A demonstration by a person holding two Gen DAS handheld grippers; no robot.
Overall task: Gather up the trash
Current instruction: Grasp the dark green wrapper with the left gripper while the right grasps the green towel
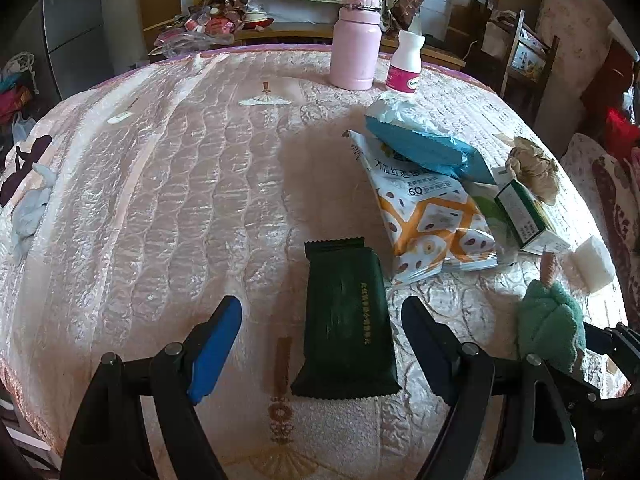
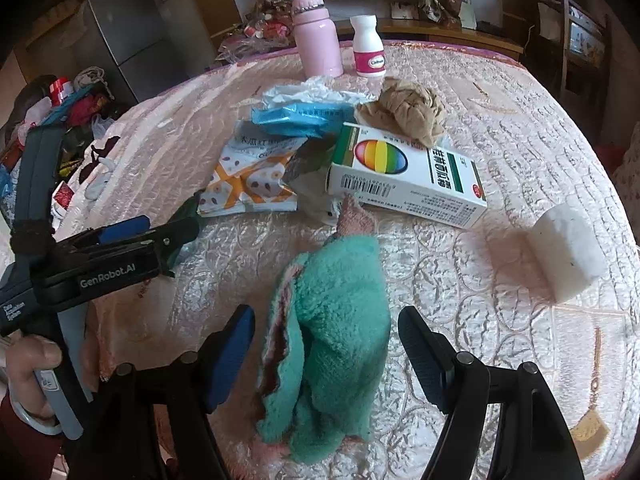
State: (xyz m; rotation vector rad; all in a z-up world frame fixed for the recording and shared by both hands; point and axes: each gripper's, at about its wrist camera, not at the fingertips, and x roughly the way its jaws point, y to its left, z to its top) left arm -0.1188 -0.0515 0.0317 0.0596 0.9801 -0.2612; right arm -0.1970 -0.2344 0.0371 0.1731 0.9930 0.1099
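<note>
A dark green snack wrapper (image 1: 346, 320) lies flat on the pink quilted table cover (image 1: 160, 200). My left gripper (image 1: 323, 306) stands open around it, with a gap between each blue pad and the wrapper. A teal fluffy cloth (image 2: 340, 320) with pink edging lies crumpled between the fingers of my right gripper (image 2: 327, 314), which is open and does not press on it. Behind lie an orange-and-white snack bag (image 1: 432, 216), a blue wrapper (image 1: 424, 148), a white-and-green carton (image 2: 408, 172), a crumpled tan wad (image 2: 408, 108) and thin white plastic (image 2: 312, 90).
A pink flask (image 1: 356, 40) and a white pill bottle (image 1: 406, 64) stand at the far edge. A white foam block (image 2: 568, 252) sits to the right. A person's hand (image 2: 32, 364) holds the left gripper's handle. Clutter, a fridge and chairs surround the table.
</note>
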